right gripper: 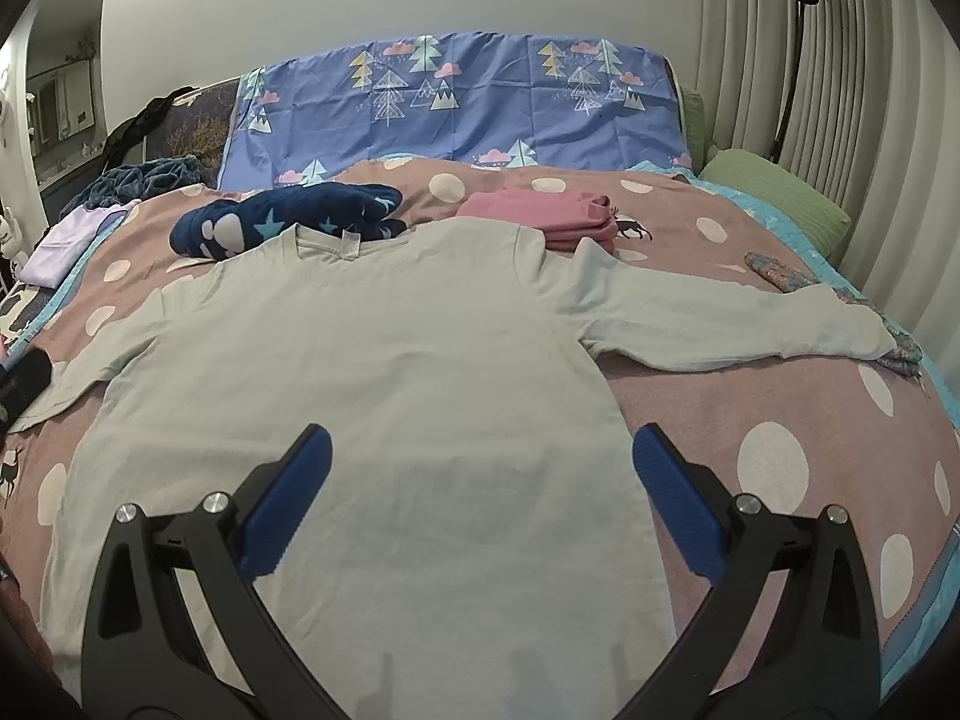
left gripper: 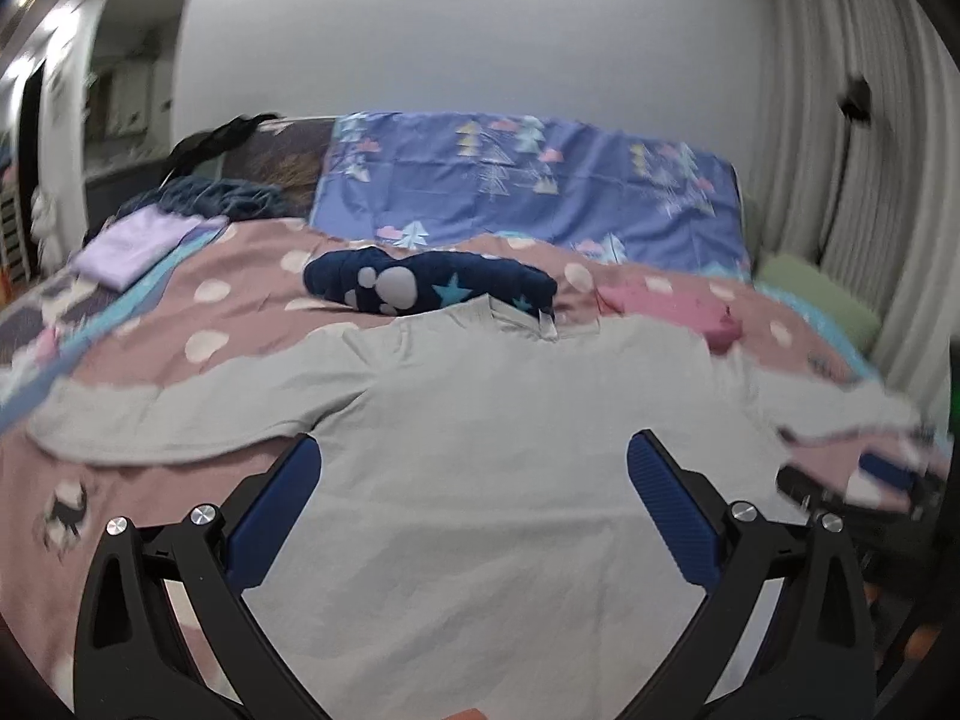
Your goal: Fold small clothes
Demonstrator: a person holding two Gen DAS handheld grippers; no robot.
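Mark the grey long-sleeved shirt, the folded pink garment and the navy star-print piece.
grey long-sleeved shirt (right gripper: 384,360): right wrist view, middle of its chest.
folded pink garment (right gripper: 534,213): right wrist view, top layer of the stack.
navy star-print piece (right gripper: 282,219): right wrist view, near its blue star.

A pale grey long-sleeved cotton shirt (right gripper: 384,372) lies plain on the dusty-pink bedspread with white polka dots (right gripper: 750,408). Beyond its collar, a navy fleece bundle with stars and white paws (right gripper: 282,222), folded pink cloth (right gripper: 540,219), and a periwinkle pillowcase with pastel trees (right gripper: 456,102).
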